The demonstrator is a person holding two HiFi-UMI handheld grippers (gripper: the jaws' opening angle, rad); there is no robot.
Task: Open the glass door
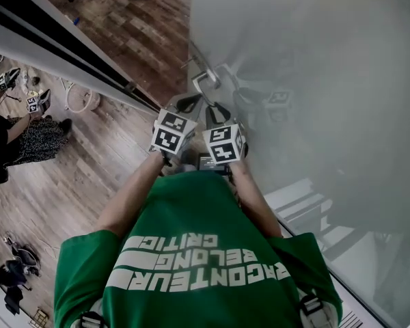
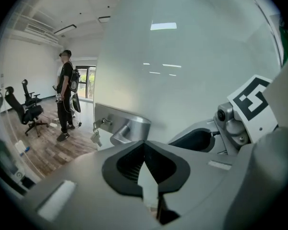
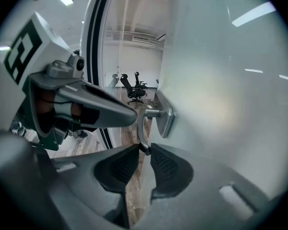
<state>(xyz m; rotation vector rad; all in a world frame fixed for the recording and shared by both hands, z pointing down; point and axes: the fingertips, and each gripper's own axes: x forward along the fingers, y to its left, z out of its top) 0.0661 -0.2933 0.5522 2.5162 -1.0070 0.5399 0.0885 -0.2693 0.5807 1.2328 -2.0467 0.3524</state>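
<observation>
Right gripper view showed the right gripper point(image 3: 145, 150) pinching the free end of the metal handle point(image 3: 142, 123), a lever standing out from the frosted glass door point(image 3: 221, 104) that filled the right of the scene. The left gripper point(image 2: 144, 145) hung just to its left, jaws pressed together on nothing. The door was probably heavy and stiff to swing, its glass slick and breakable. The handle looked the only sound hold, taken near its end for leverage.

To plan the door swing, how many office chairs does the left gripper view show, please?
2: near office chair at far left, rear office chair just behind it; more may be hidden.
</observation>
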